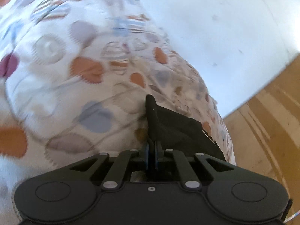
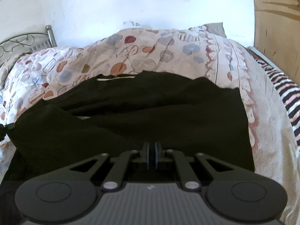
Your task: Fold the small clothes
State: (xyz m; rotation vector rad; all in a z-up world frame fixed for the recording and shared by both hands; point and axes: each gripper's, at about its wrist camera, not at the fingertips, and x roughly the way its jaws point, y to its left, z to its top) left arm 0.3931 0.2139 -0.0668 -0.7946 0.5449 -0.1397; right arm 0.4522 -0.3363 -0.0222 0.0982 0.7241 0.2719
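Note:
A black garment [image 2: 150,112] lies spread on a patterned quilt [image 2: 131,56] on a bed, with a pale label strip near its far edge. My right gripper [image 2: 151,150] is shut, its jaws together on the garment's near edge. In the left wrist view my left gripper [image 1: 151,148] is shut on a corner of the black garment [image 1: 174,123], which rises in a peak from the jaws and drapes to the right. The quilt [image 1: 75,65] is blurred behind it.
A white wall [image 2: 131,3] stands behind the bed. A metal headboard [image 2: 28,41] is at the far left. A wooden panel [image 2: 277,28] stands at the right, above a striped cloth [image 2: 285,93]. A wooden floor [image 1: 266,131] shows right of the bed.

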